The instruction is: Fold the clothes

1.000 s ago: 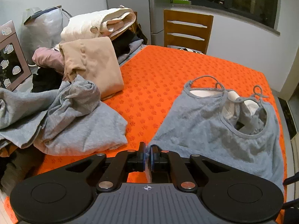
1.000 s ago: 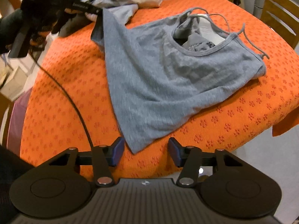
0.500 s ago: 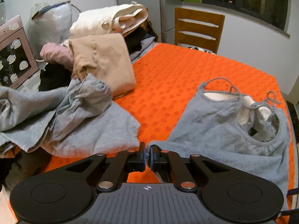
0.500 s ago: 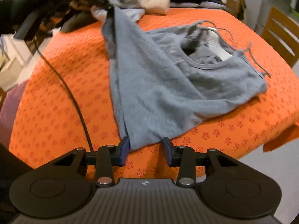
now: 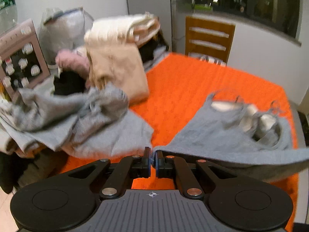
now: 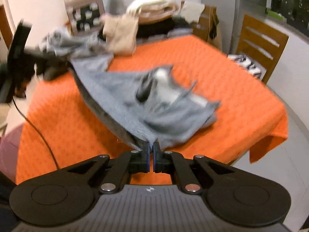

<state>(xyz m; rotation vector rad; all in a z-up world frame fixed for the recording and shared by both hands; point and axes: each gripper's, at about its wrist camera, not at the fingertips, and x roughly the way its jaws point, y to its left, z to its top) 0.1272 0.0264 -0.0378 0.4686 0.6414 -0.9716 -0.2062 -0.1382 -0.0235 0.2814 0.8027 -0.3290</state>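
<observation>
A grey camisole top [image 5: 222, 135] with thin straps and pale cups lies over the orange table cover [image 5: 193, 89]. My left gripper [image 5: 153, 157] is shut on one hem corner, which is raised off the table. In the right wrist view the same grey top [image 6: 154, 106] hangs in a stretched, sagging sheet, and my right gripper [image 6: 151, 150] is shut on its other hem corner. The hem runs taut from there up to the left gripper [image 6: 38, 58], blurred at the left. The strap end still rests on the cover.
A heap of clothes sits at the far left: grey garments [image 5: 81, 123], a beige folded piece [image 5: 115, 71], cream items [image 5: 123, 31], a pink one [image 5: 73, 61]. A wooden chair [image 5: 208, 38] stands behind the table. A black cable [image 6: 38, 133] crosses the cover [image 6: 231, 81].
The right gripper closed on the hem corner that lay between its open jaws and lifted it. Both grippers rose, pulling the hem off the table; the top now hangs between them.
</observation>
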